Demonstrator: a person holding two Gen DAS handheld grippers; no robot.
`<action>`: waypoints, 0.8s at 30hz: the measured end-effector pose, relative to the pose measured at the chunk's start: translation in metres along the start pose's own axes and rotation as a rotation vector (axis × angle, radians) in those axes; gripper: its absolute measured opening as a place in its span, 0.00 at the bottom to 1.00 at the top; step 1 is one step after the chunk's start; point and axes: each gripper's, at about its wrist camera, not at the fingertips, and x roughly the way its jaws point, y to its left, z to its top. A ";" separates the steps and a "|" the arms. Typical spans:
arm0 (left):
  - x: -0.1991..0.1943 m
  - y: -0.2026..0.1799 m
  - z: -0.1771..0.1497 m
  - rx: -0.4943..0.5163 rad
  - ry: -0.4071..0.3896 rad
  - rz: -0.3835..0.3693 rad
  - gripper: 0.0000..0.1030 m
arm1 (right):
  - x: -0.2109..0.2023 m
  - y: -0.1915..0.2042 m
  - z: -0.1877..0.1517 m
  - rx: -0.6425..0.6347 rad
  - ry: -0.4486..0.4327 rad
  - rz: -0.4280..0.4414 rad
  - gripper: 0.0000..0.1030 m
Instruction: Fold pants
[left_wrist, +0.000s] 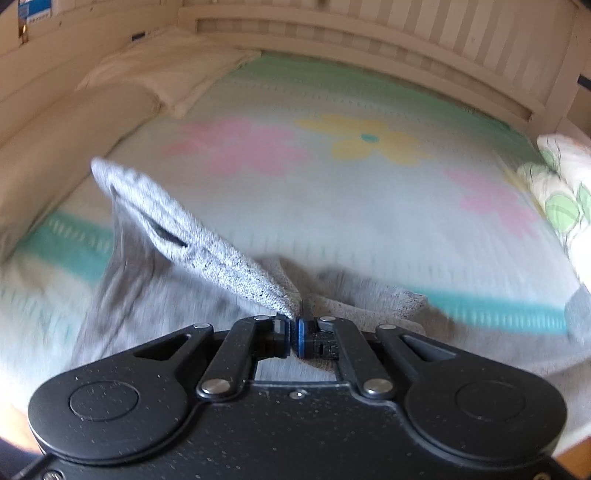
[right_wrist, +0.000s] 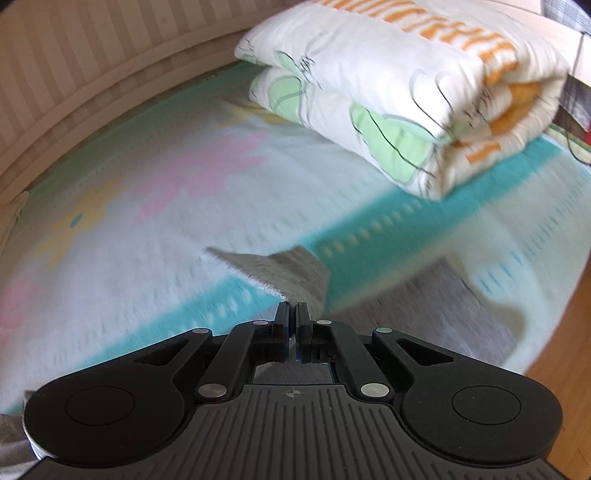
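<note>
Grey pants (left_wrist: 155, 266) lie on the flowered bed sheet (left_wrist: 332, 206). My left gripper (left_wrist: 293, 326) is shut on the ribbed waistband (left_wrist: 192, 240), which rises from the jaws up and to the left, lifted off the bed. In the right wrist view my right gripper (right_wrist: 292, 317) is shut on a grey cuff or corner of the pants (right_wrist: 280, 269), held a little above the sheet (right_wrist: 147, 206). More grey cloth (right_wrist: 443, 314) lies flat to the right below it. Both views are blurred by motion.
Cream pillows (left_wrist: 85, 147) lie at the left along the striped headboard (left_wrist: 369, 40). A folded white quilt with green and orange print (right_wrist: 399, 96) sits at the far right of the bed. Wood floor (right_wrist: 565, 332) shows beyond the bed's right edge.
</note>
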 end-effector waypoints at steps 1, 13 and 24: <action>-0.001 0.001 -0.009 0.003 0.013 0.005 0.04 | 0.002 -0.002 -0.003 -0.002 0.011 -0.004 0.03; 0.060 -0.003 -0.081 -0.003 0.269 0.077 0.05 | 0.012 -0.011 -0.019 -0.055 0.095 -0.060 0.22; 0.061 -0.005 -0.084 -0.045 0.256 0.044 0.05 | -0.008 -0.061 -0.002 0.152 -0.054 -0.256 0.27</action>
